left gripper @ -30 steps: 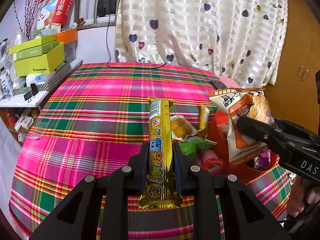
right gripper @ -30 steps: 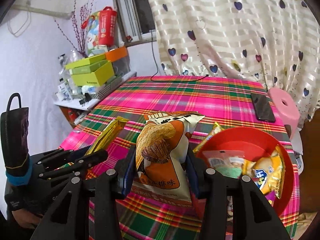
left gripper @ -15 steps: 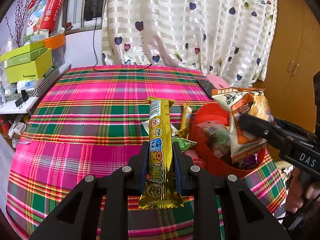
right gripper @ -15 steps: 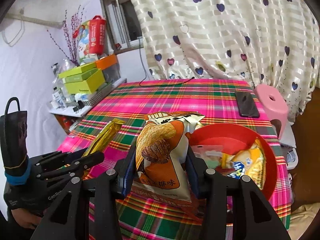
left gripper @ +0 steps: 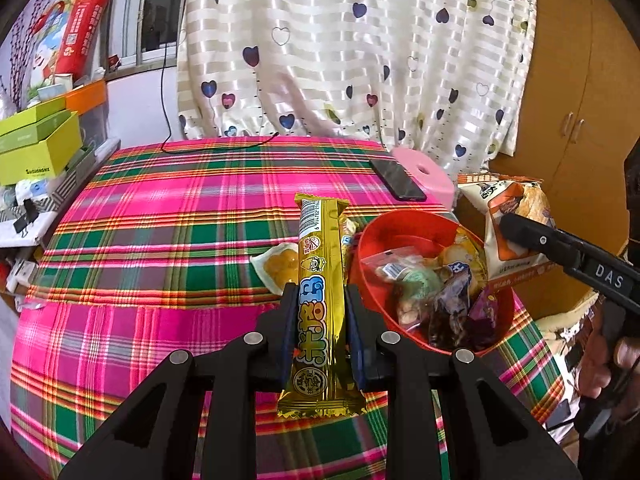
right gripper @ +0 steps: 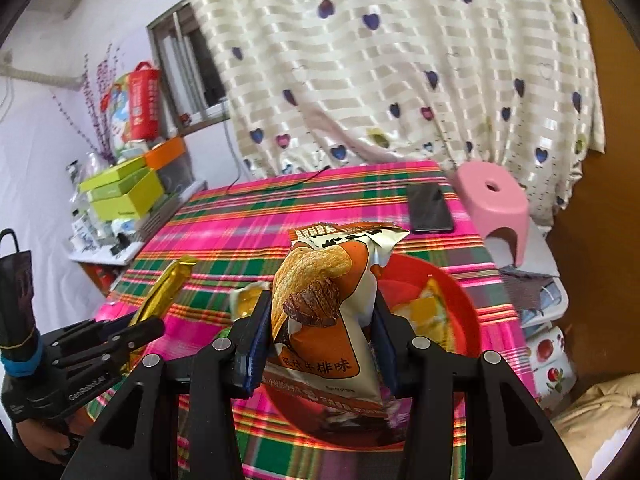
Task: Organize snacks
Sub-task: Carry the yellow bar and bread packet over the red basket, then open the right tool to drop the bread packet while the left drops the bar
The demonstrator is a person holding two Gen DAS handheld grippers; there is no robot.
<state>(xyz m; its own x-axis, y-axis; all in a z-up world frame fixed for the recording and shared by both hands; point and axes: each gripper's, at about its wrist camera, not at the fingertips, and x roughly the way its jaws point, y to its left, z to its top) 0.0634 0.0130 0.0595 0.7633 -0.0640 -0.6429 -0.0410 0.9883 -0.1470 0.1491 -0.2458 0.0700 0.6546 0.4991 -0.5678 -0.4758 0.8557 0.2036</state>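
My left gripper (left gripper: 320,300) is shut on a long gold snack bar (left gripper: 320,300) and holds it upright above the plaid table, just left of a red bowl (left gripper: 384,224) that holds several snack packets. My right gripper (right gripper: 320,320) is shut on an orange-and-white chip bag (right gripper: 320,320) and holds it over the red bowl (right gripper: 460,312). In the left wrist view the chip bag (left gripper: 516,216) is at the right, beyond the bowl's rim. In the right wrist view the gold bar (right gripper: 168,292) shows at the left. A yellow snack packet (left gripper: 280,268) lies on the cloth beside the bowl.
A black phone (left gripper: 396,180) lies on the far right of the plaid tablecloth (left gripper: 160,220). A pink stool (right gripper: 492,200) stands past the table's right edge. Green boxes (left gripper: 36,148) sit on a shelf to the left. A curtain (left gripper: 360,60) hangs behind.
Both grippers have lifted and drawn back from the table, each still holding its snack. The chip bag has moved right over the bowl's far side, and the bowl's contents show more fully.
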